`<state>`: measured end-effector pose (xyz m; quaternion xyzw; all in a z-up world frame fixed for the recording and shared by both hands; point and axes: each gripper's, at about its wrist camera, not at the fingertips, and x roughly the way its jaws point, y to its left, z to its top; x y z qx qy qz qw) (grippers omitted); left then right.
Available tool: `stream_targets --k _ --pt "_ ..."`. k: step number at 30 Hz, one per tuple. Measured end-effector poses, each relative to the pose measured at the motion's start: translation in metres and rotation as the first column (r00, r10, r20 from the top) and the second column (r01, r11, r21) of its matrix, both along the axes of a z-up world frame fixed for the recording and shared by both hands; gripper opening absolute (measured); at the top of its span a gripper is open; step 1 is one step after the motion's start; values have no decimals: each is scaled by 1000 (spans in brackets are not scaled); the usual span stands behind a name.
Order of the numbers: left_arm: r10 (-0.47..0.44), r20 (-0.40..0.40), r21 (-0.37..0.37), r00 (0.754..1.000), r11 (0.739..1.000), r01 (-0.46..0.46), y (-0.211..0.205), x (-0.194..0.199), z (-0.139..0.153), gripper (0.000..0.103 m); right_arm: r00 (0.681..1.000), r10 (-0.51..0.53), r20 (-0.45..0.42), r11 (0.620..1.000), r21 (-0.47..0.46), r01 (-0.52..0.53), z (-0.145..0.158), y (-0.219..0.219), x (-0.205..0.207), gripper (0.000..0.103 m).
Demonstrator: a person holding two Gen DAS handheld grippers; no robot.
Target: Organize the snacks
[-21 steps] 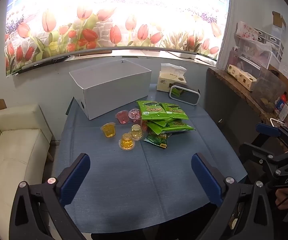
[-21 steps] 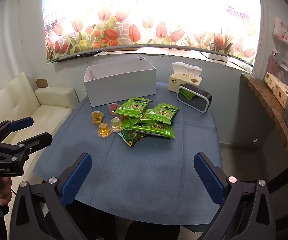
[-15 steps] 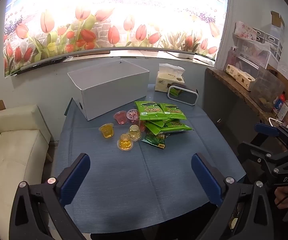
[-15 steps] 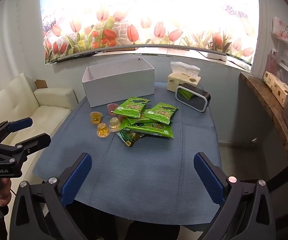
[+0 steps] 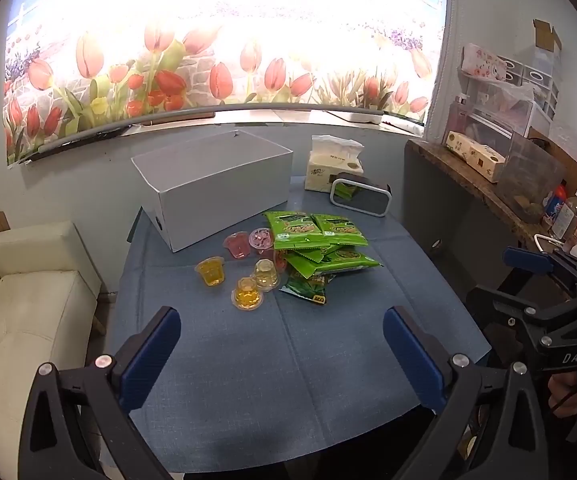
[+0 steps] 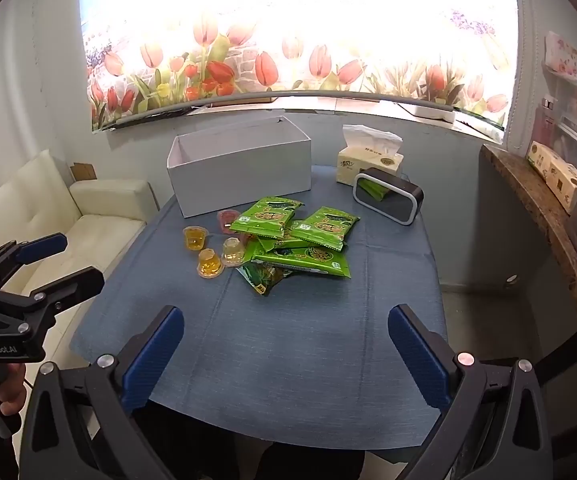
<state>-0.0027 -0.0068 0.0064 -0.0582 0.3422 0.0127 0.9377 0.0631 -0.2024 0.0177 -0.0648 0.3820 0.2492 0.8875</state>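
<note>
**A:** Item one, the snacks. Where did they lie?

**B:** A heap of green snack packets lay overlapping near the middle of the blue-clothed tabletop, one darker packet poking out at the near edge of the heap. Beside them, on the sofa side, stood five jelly cups: two pink jelly cups nearest the box and three yellow jelly cups closer to the camera, one of these touching the packets.

**A:** And the container?

**B:** An open white box sat at the far edge of the tabletop, just behind the pink cups, with nothing visible inside it from the right wrist view.

**A:** State of the tongs?

**B:** The left tongs were spread wide, blue pads far apart, gripping nothing and touching nothing; they hung over the near part of the tabletop, well apart from the snacks. The right tongs were likewise spread wide and held nothing, also over the near edge. Each pair showed at the side of the other's view, with a hand on its handle.

**A:** Other entries?

**B:** A tissue box stood at the far right corner, with a black rounded device just in front of it. A cream sofa stood left of the tabletop, a tulip mural covered the wall behind, and a wooden shelf with cartons ran along the right.
</note>
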Motion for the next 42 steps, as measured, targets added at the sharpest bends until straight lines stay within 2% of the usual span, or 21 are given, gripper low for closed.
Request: stream_targets --k 42 --pt "-7 -12 1 1000 1000 7 -7 -2 0 103 1000 -2 -28 1000 -4 2 0 0 0 103"
